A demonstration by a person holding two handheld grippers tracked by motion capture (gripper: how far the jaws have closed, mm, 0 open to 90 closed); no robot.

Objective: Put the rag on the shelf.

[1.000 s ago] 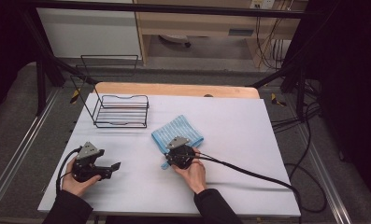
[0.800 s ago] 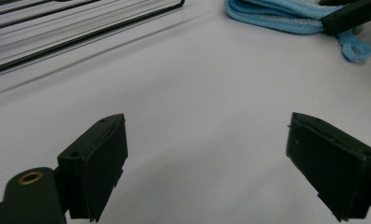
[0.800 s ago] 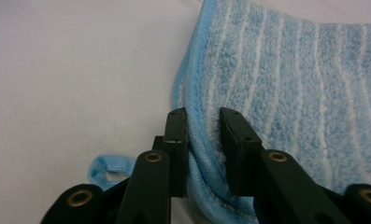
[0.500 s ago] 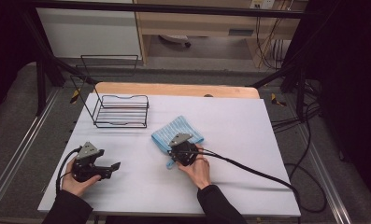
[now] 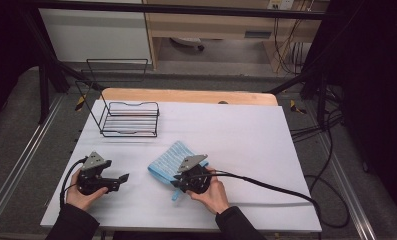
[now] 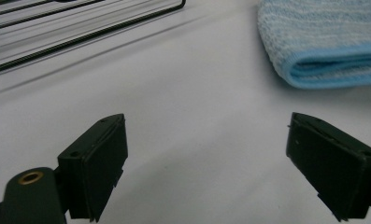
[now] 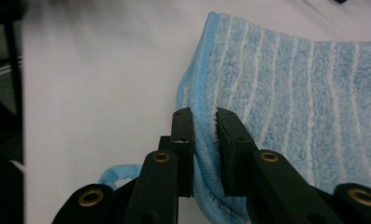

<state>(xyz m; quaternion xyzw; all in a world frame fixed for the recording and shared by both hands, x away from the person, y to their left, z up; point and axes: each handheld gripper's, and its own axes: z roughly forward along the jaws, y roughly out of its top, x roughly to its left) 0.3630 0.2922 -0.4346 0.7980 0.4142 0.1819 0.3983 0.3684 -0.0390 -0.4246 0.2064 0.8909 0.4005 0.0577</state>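
Note:
A light blue striped towel (image 5: 166,159) lies folded on the white table (image 5: 246,135), near the front middle. My right gripper (image 5: 182,176) sits over its near edge. In the right gripper view the jaws have closed in the last second, and my right gripper (image 7: 204,135) pinches the towel (image 7: 290,93) at its folded border. A blue hanging loop (image 7: 115,176) shows beside the left jaw. To the left, my left gripper (image 5: 120,181) rests low over the table and is open. Its view shows bare table between the wide-set jaws (image 6: 206,163), and the towel (image 6: 323,42) lies ahead to the right.
A black wire rack (image 5: 129,119) stands at the back left of the table, its base wires (image 6: 80,28) showing in the left gripper view. A wooden board (image 5: 186,96) runs along the far edge. The right gripper's cable (image 5: 266,187) trails to the right.
The right gripper's jaws closed on the towel's edge. The right hand then drew back toward the near edge, and the towel shifted with it. The left hand stayed put.

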